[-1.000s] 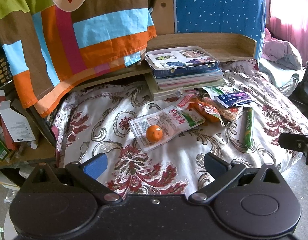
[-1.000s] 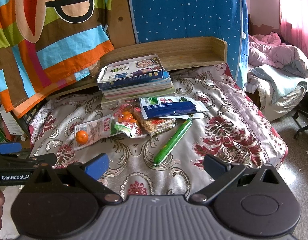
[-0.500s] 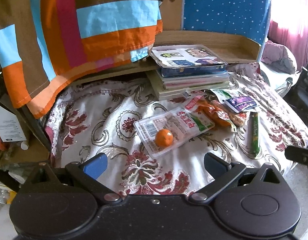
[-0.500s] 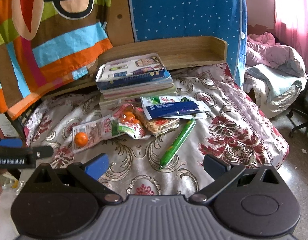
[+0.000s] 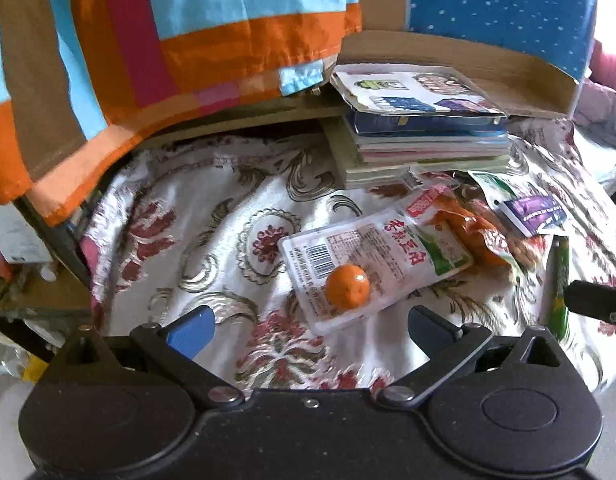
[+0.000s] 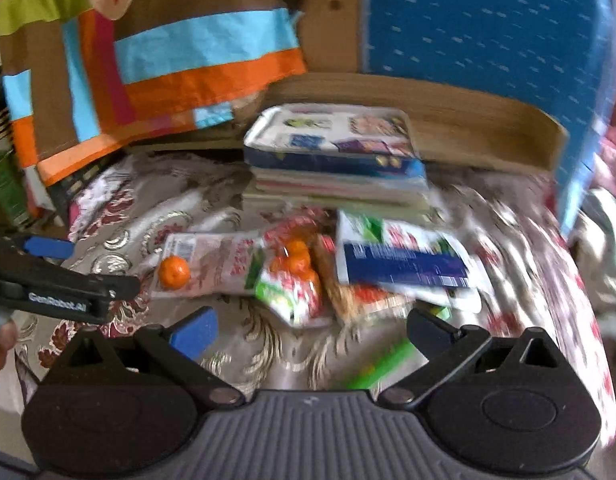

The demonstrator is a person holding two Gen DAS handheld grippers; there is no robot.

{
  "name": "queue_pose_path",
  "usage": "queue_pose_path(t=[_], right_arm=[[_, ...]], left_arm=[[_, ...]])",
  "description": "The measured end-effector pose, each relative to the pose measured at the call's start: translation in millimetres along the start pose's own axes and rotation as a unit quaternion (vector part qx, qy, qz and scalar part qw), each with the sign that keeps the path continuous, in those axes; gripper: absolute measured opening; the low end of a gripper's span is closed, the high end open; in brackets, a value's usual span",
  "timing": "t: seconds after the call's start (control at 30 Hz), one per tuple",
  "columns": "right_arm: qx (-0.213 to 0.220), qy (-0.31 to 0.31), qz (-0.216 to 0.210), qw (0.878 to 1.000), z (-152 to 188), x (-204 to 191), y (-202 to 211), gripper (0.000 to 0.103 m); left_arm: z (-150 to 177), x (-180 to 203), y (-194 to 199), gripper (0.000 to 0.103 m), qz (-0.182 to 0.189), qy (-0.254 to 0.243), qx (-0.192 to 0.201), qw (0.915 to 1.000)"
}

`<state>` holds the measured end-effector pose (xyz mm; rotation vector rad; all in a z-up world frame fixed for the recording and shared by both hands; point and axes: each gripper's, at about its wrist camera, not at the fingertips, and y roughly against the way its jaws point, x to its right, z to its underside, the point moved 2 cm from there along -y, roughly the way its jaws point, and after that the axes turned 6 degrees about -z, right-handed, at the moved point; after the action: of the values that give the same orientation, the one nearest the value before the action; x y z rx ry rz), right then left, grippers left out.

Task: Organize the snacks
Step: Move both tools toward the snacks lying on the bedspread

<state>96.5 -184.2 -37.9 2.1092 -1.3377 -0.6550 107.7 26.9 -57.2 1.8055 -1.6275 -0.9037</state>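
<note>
A heap of snacks lies on the floral cloth (image 5: 212, 216). A small orange (image 5: 347, 286) sits on a flat clear packet with red print (image 5: 372, 258). Right of it lie a bag of oranges (image 6: 294, 276), a cracker pack (image 6: 348, 296), a blue and white packet (image 6: 404, 268) and a green stick snack (image 5: 560, 280). My left gripper (image 5: 308, 328) is open and empty, just in front of the orange. My right gripper (image 6: 310, 332) is open and empty, close before the bag of oranges. The right wrist view is blurred.
A stack of books (image 5: 420, 128) stands behind the snacks, in front of a wooden tray (image 5: 508, 68). A striped cloth (image 5: 168, 40) hangs at the back left. A blue dotted panel (image 6: 488, 20) stands at the back right. Boxes (image 5: 12, 236) sit off the left edge.
Both grippers have moved forward toward the snacks, which now look larger and nearer. The right gripper moved faster, blurring its view. Nothing was picked up.
</note>
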Motion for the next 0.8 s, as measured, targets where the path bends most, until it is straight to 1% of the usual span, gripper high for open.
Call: queue_pose_path(t=[0.1,0.17,0.23,0.3,0.4,0.53,0.63,0.8], right_arm=[[-0.009,0.026,-0.016,0.999,-8.6,15.3,-15.2,0.103],[-0.020,0.024,-0.025,0.999,-12.5,26.9,-22.6,0.103],[-0.024,0.022,-0.044,0.998,-15.4,35.2,-25.7,0.103],[-0.029,0.030,-0.055,0.998,-19.3,37.4,-29.2,0.103],[-0.031,0.041,-0.064,0.997,-24.8,34.7,-35.0,0.103],[-0.034,0.040,-0.060,0.997,-32.6,29.2,-45.4,0.103],[-0.036,0.026,-0.052,0.998,-37.1,27.9,-48.4,0.103],[-0.039,0.017,-0.039,0.998,-41.4,24.0,-53.8,0.103]], left_arm=[[-4.7,8.3,-15.8,0.102,-0.003,-0.010,-0.004,0.9999],[-6.2,14.3,-26.3,0.102,-0.003,-0.026,-0.010,0.9996],[-6.3,17.4,-33.9,0.101,-0.007,-0.039,-0.016,0.9991],[-6.4,17.6,-38.9,0.101,-0.008,-0.046,-0.027,0.9985],[-6.7,14.9,-43.0,0.101,-0.001,-0.049,-0.032,0.9983],[-9.5,12.3,-48.0,0.097,0.005,-0.066,-0.027,0.9974],[-12.0,10.4,-51.2,0.095,0.021,-0.079,-0.026,0.9963],[-13.1,11.3,-57.1,0.095,0.041,-0.097,-0.023,0.9941]])
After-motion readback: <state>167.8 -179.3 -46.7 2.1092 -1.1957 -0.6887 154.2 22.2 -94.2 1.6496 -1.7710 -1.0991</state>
